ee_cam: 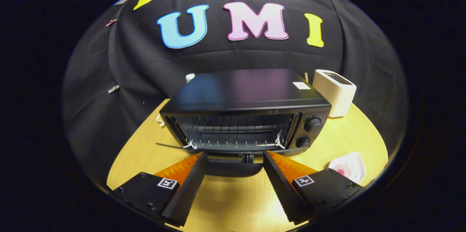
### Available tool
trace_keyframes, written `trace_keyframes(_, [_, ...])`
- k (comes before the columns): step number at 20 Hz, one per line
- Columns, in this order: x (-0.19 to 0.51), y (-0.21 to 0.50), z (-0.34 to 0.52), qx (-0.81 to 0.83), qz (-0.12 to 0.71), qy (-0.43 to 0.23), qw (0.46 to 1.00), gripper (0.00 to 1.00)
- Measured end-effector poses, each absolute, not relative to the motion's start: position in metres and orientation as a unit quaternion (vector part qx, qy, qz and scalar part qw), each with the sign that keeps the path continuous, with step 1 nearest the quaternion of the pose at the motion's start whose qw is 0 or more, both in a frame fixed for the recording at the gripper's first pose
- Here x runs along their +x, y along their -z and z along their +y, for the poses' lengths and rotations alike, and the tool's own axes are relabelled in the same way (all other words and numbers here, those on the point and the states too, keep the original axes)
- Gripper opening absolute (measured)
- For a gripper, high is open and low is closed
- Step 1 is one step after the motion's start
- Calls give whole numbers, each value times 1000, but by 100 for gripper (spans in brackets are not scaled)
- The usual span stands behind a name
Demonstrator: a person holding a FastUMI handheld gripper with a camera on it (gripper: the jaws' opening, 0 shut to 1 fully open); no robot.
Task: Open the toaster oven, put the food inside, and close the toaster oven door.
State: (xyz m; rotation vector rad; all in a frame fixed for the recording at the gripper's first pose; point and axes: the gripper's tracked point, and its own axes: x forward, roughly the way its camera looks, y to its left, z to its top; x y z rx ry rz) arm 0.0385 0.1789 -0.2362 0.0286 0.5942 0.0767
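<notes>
Toaster oven (247, 115) on table (338, 137), toaster (335, 91) right-behind, plate (350, 166) right-front

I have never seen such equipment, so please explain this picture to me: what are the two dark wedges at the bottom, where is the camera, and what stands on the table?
The camera rides on a hand-held gripper and looks forward along it. The two wedges are its jaws; they stand apart and hold nothing. A person carries this tool; there is no robot arm.

Just ahead of the jaws is a black toaster oven on a wooden table. Its door seems to hang open downward, with the handle between the jaw tips, and the wire rack inside looks bare. Beside the oven, beyond its knobs, stands a white toaster. Nearer, next to one jaw, lies a white plate with something pink on it, probably the food.
</notes>
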Motion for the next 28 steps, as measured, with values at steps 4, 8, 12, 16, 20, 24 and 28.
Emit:
trace_keyframes(4, [2,291,159,50,372,-17,927,99])
trace_keyframes(8, [-6,299,151,38,377,-35,925,97])
trace_keyframes(12, [34,222,164,-19,255,-74,964,97])
trace_keyframes(16, [80,190,180,-6,216,-63,974,97])
trace_keyframes(20, [110,196,179,21,220,-33,975,96])
trace_keyframes(24, [114,197,180,30,220,-19,975,97])
trace_keyframes(28, [106,209,178,73,266,-18,961,97])
